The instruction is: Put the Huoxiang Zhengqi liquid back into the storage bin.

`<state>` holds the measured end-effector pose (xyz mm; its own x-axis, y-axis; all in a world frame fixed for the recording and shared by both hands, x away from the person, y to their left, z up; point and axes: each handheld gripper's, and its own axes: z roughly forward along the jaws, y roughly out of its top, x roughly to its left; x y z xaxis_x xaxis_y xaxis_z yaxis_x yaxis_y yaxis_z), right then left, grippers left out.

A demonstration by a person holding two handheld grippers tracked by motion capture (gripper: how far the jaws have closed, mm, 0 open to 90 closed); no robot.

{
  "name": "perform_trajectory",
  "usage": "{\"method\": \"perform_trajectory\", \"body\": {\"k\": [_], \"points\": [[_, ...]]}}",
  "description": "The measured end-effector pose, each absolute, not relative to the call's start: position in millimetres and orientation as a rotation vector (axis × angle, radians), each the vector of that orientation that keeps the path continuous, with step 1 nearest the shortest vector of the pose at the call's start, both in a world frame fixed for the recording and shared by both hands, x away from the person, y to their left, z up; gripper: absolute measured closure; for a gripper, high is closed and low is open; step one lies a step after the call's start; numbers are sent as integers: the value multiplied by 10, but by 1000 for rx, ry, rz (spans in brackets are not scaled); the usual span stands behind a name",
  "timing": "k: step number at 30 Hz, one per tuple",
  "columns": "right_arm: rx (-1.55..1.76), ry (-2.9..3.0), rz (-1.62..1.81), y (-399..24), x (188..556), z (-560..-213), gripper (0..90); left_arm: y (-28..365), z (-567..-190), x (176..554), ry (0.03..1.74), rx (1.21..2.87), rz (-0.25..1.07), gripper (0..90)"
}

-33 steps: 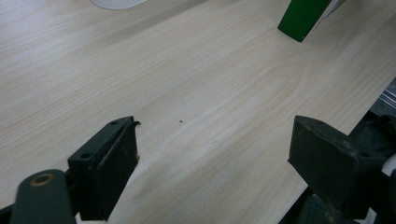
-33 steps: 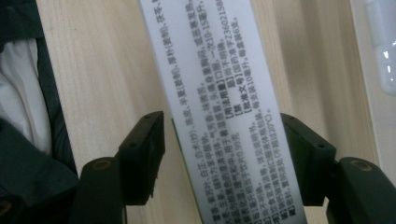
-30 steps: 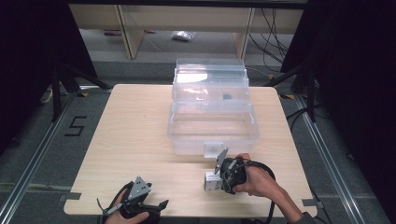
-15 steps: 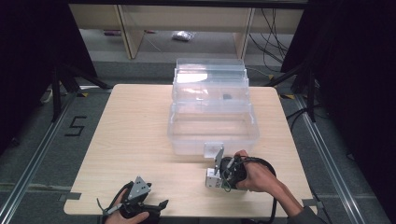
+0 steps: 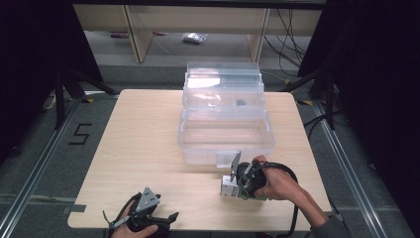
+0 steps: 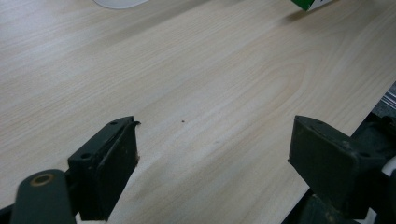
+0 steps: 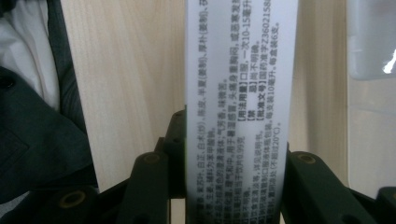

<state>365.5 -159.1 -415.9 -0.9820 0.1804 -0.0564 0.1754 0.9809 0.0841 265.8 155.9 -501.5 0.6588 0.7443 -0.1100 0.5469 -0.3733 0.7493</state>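
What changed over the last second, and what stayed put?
The right tool has just closed its jaws on the small box near the table's front edge; the box is now gripped. The left tool, open, and the clear bin stayed as they were.

The high view looks forward and down over the whole table. The left gripper view skims low across that tabletop. The right gripper view sits very close, likely pointing straight down; both gripper views share the table's pale wood.
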Motion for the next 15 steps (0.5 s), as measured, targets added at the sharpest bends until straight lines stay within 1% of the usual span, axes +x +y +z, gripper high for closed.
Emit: {"method": "perform_trajectory", "body": {"k": [1, 2, 3, 6, 10, 12, 14, 15], "points": [[242, 3057, 130, -1599, 3670, -4142, 648, 1561, -5013, 2658, 995, 2077, 314, 149], [283, 3054, 130, -1607, 3659, -4107, 648, 1563, -5011, 2658, 994, 2078, 314, 149], [271, 3059, 141, -1614, 3669, -4091, 648, 1556, -5022, 2660, 1004, 2067, 337, 149], [279, 3047, 142, -1626, 3675, -4017, 647, 1566, -5009, 2658, 991, 2085, 315, 149], [232, 3058, 165, -1644, 3715, -3900, 647, 1563, -5015, 2662, 998, 2077, 320, 150], [183, 3058, 186, -1654, 3740, -3893, 647, 1566, -5016, 2666, 998, 2081, 325, 149], [231, 3067, 167, -1646, 3724, -3850, 647, 1561, -5012, 2658, 996, 2076, 315, 149], [187, 3058, 177, -1652, 3745, -3844, 646, 1562, -5012, 2658, 994, 2078, 315, 149]]}}
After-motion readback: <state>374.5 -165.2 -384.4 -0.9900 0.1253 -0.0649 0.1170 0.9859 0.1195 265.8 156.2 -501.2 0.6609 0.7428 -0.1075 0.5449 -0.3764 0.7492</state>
